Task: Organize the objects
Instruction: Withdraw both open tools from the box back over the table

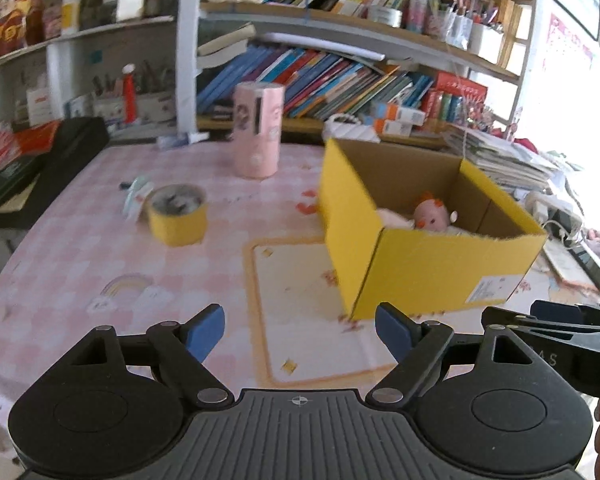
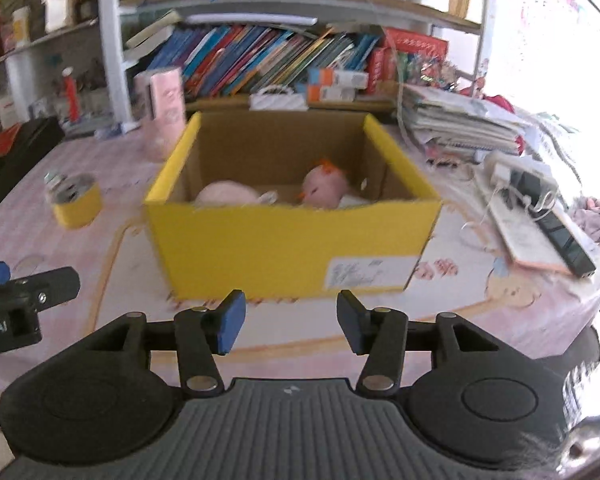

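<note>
Crowding a pink checked tablecloth (image 1: 80, 248) below bookshelves (image 1: 340, 20): yellow box (image 2: 292, 240), both hand-held grippers empty, jaws apart.

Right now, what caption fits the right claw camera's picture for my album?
Open right claw empty before a yellow box holding a pink doll on a pink tablecloth.

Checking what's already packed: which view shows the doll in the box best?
The right wrist view: it looks over the box front at the doll. The left wrist view shows only its face behind a wall.
</note>
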A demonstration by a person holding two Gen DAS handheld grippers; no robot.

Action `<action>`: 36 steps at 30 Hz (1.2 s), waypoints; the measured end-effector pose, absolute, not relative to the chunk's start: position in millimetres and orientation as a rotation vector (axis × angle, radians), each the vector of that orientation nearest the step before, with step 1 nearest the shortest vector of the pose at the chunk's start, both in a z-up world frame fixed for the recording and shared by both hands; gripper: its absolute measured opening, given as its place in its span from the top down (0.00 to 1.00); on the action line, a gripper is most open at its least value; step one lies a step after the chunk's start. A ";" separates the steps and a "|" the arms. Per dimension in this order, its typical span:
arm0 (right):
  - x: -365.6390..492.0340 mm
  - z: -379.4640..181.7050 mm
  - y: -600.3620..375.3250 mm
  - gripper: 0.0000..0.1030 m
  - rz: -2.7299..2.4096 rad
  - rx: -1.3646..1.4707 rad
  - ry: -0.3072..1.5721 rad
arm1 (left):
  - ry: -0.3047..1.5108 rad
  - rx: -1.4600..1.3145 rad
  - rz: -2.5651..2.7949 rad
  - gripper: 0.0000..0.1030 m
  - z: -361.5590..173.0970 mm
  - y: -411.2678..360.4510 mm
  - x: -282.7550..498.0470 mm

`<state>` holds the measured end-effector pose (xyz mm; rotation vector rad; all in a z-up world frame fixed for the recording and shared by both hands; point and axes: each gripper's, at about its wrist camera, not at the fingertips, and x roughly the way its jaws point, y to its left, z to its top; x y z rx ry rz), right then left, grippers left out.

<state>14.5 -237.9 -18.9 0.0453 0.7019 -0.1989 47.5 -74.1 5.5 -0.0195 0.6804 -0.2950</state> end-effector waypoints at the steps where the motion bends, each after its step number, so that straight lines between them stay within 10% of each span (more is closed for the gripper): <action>1: 13.3 -19.7 -233.1 0.50 -0.195 0.044 0.706 | 0.689 -0.021 -0.288 0.18 3.7 -69.5 44.4; 36: -14.4 -21.9 -106.0 0.24 -0.003 0.007 0.721 | 0.696 -0.038 -0.131 0.09 2.1 43.9 -6.4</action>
